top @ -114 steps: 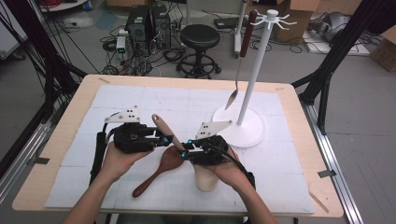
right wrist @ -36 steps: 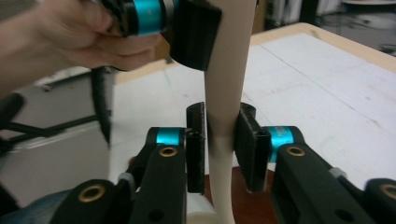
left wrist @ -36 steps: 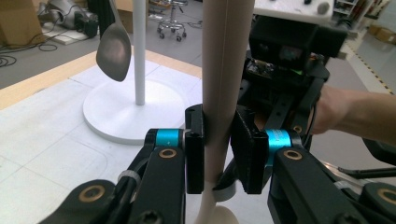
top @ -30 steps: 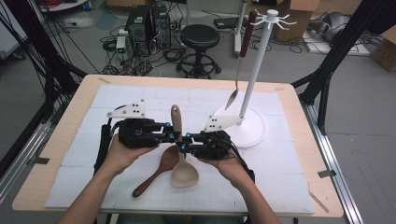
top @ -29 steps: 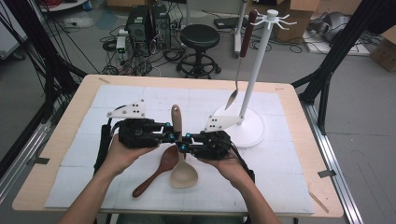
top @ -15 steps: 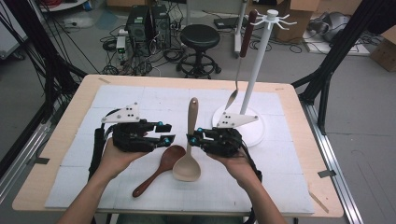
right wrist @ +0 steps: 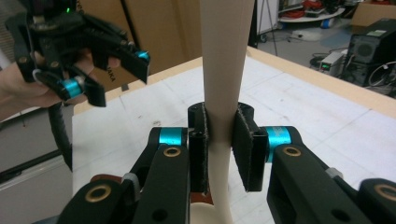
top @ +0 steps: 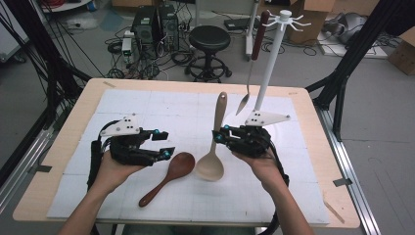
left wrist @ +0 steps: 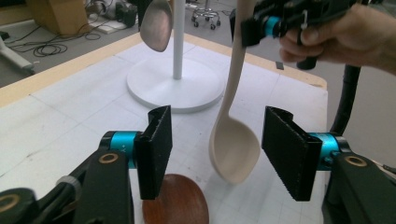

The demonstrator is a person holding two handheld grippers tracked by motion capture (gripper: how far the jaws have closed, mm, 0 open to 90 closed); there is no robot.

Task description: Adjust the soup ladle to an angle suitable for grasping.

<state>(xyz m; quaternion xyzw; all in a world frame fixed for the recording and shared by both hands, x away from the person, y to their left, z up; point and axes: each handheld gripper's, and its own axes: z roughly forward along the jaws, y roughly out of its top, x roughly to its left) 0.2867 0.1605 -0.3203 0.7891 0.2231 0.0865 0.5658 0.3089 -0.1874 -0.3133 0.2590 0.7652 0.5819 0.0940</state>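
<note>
Right gripper [top: 216, 137] clamped on the handle of the pale wooden spoon [top: 212, 164], lifted upright near the middle of the desk [top: 58, 161], bowl hanging low, handle tip up. Left gripper [top: 164, 144] half open, jaws just been widening, nothing between them; dark wooden spoon [top: 169, 171] lying beneath it toward the near edge. Best to keep the grip firm and the handle vertical while carrying toward the white hook stand [top: 271, 54] near the far right corner, clear of the metal spoon [top: 247, 98] hanging there. No containers around.
</note>
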